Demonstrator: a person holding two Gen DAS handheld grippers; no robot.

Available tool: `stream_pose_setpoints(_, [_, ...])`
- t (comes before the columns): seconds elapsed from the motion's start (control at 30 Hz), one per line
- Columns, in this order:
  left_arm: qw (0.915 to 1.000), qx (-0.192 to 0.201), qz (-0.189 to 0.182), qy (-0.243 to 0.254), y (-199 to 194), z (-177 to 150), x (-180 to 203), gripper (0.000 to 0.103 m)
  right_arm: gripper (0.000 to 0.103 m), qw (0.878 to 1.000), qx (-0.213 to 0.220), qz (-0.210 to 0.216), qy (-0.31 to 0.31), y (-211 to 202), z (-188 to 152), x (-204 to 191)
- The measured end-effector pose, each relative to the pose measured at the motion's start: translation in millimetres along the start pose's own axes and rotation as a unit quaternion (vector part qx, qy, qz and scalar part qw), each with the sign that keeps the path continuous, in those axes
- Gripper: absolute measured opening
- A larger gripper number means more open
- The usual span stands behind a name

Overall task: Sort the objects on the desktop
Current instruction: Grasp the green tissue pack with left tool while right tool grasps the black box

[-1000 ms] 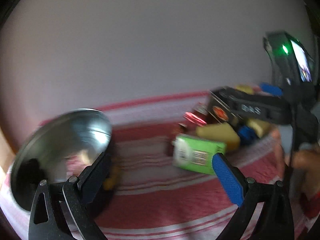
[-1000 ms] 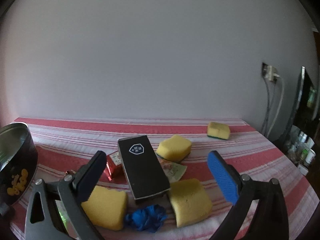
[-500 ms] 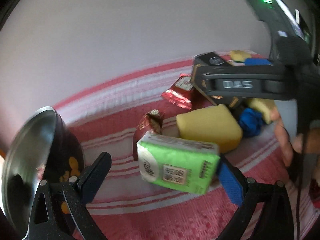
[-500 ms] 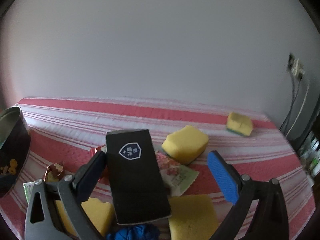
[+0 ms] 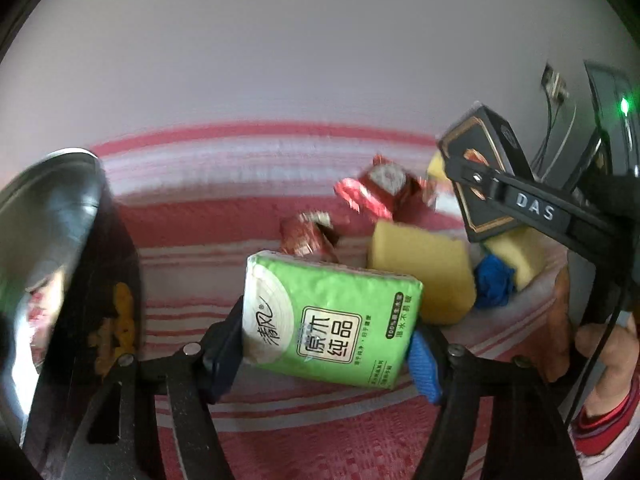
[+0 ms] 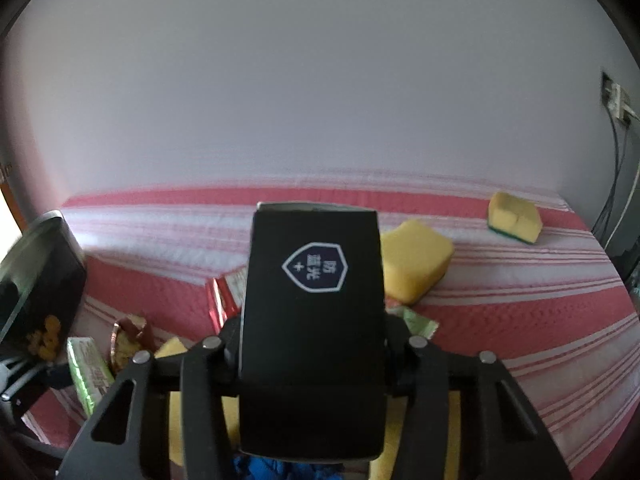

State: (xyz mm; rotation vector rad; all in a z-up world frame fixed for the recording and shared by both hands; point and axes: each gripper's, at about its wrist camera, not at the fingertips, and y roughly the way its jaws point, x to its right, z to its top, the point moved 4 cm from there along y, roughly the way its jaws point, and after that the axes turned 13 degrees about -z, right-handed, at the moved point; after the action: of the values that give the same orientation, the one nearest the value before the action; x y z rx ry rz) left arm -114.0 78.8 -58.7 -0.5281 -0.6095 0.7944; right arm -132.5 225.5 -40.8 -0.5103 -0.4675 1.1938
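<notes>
Left gripper (image 5: 328, 346): jaws closing on a green tissue pack (image 5: 332, 320), pads pressing both of its short ends. Pack sits tilted between the fingers, printed face toward the camera, over the red-and-white striped cloth (image 5: 320, 432).

Right gripper (image 6: 312, 344): jaws closing on a black box (image 6: 312, 320) with a white shield emblem on top. Fingers press its two long sides; box runs lengthwise away from the camera and fills the centre of the right wrist view. From the left wrist view the same box (image 5: 480, 184) stands at the far right, tipped up, gold trim on its side, with the right tool's black bar marked DAS across it.

Left of the scene: a dark bowl (image 5: 60, 248) with shiny inside and yellow marks on its outer wall, at the cloth's left edge.

Between bowl and box: two crumpled red foil wrappers (image 5: 380, 192), a yellow sponge (image 5: 424, 272) just right of the tissue pack, a blue crumpled item (image 5: 494, 286) beside it, another sponge behind that.

Right wrist view, farther back: a yellow sponge (image 6: 416, 264) just right of the box; a smaller green-backed sponge (image 6: 514, 222) well apart at the far right. A green-edged packet (image 6: 416, 322) pokes out from under the box's right side.

A person's hand (image 5: 608, 344) with a red cuff shows at the lower right of the left wrist view.
</notes>
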Motion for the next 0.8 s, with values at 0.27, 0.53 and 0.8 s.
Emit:
stream_pose_setpoints(0.27, [0.9873, 0.152, 0.046, -0.003, -60.1, -1.5, 1.3, 0.072, 0.049, 0.996, 0.064, 0.002, 0.065, -35.8, 1.8, 18.7])
stream_pose_setpoints(0.53, [0.9849, 0.165, 0.053, 0.001, -61.5, 4.2, -2.4, 0.072, 0.049, 0.996, 0.068, 0.017, 0.057, -48.3, 1.5, -2.8])
stream_pose_setpoints(0.8, [0.9847, 0.165, 0.055, -0.004, -54.9, 7.5, -3.6, 0.072, 0.049, 0.996, 0.089, 0.005, 0.028, -63.0, -1.3, -20.3])
